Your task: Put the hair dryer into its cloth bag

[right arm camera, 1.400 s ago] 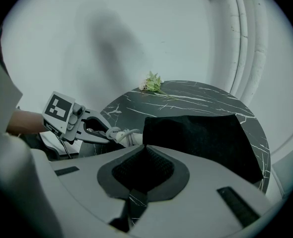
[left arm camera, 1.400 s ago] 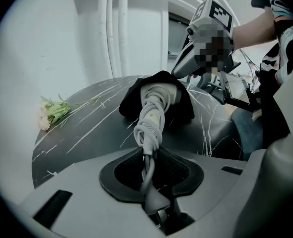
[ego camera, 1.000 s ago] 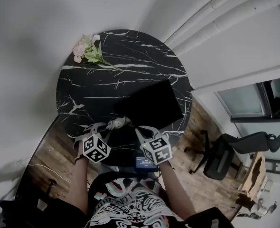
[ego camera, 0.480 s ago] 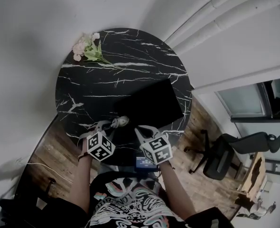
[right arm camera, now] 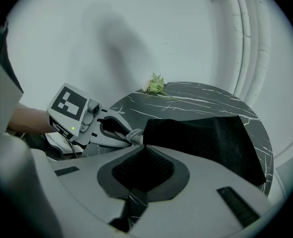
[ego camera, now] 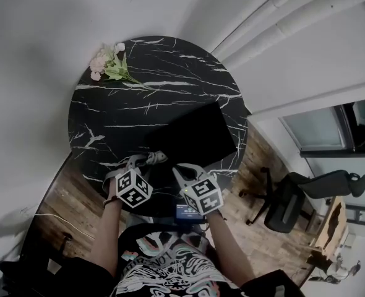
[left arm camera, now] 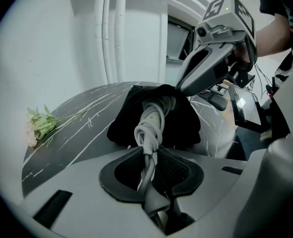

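Left gripper (left arm camera: 149, 158) clamped narrow on the coiled white hair dryer cord (left arm camera: 150, 125), which runs into the cloth bag (ego camera: 196, 135) at the table's (ego camera: 108, 113) 4 o'clock. Right gripper (right arm camera: 142, 151) pinched tight on the bag's mouth edge. Flowers (ego camera: 109, 65) at 11 o'clock.

Left gripper (ego camera: 142, 163) clamped, right gripper (ego camera: 177, 169) closed, both angled down.

left gripper (ego camera: 149, 160), right gripper (ego camera: 177, 168): grey, square black-white markers | shirt (ego camera: 164, 268): dark, seemingly printed lettering

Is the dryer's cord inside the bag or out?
Partly out. The coiled cord runs from the mouth of the black bag into the left tongs, which are clamped on it.
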{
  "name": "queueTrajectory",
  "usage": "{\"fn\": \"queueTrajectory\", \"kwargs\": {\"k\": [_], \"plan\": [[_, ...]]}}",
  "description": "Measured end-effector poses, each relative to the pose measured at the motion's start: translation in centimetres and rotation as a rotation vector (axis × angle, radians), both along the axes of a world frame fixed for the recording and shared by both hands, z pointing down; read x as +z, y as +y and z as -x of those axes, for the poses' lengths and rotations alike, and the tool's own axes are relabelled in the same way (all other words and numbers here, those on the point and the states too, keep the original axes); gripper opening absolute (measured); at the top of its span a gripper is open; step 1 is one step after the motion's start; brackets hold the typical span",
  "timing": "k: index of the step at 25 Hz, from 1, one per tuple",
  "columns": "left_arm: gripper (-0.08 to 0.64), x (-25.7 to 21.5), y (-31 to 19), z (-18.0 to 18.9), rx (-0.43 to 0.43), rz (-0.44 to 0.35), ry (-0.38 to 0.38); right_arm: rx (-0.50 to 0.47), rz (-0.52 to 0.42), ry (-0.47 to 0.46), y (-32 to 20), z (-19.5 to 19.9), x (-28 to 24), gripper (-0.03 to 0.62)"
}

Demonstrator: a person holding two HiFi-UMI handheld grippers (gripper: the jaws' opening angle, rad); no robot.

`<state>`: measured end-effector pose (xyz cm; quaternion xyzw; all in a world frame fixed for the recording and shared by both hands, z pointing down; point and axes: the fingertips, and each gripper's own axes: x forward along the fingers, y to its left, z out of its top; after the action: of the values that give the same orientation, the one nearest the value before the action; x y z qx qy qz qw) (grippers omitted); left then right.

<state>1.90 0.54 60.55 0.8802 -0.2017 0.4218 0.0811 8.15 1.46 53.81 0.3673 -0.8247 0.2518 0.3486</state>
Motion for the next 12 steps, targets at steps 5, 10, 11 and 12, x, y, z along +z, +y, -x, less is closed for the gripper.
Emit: {"fn": "queueTrajectory", "kwargs": {"k": [5, 10, 11, 12], "plan": [[0.098, -0.2, -0.5, -1.1, -0.008, -0.005, 0.004, -0.004, 0.004, -0.007, 0.0, -0.1, -0.1, 0.021], [0.098, -0.2, -0.8, -2.3, -0.019, -0.002, 0.013, -0.013, 0.005, -0.012, 0.2, 0.0, -0.1, 0.021], [0.098, -0.2, -0.8, -2.6, -0.019, 0.000, 0.016, -0.014, 0.005, -0.014, 0.2, -0.1, -0.1, 0.021], [0.098, -0.2, -0.8, -2.8, -0.020, 0.002, 0.019, -0.014, 0.005, -0.016, 0.2, -0.1, -0.1, 0.021]]}}
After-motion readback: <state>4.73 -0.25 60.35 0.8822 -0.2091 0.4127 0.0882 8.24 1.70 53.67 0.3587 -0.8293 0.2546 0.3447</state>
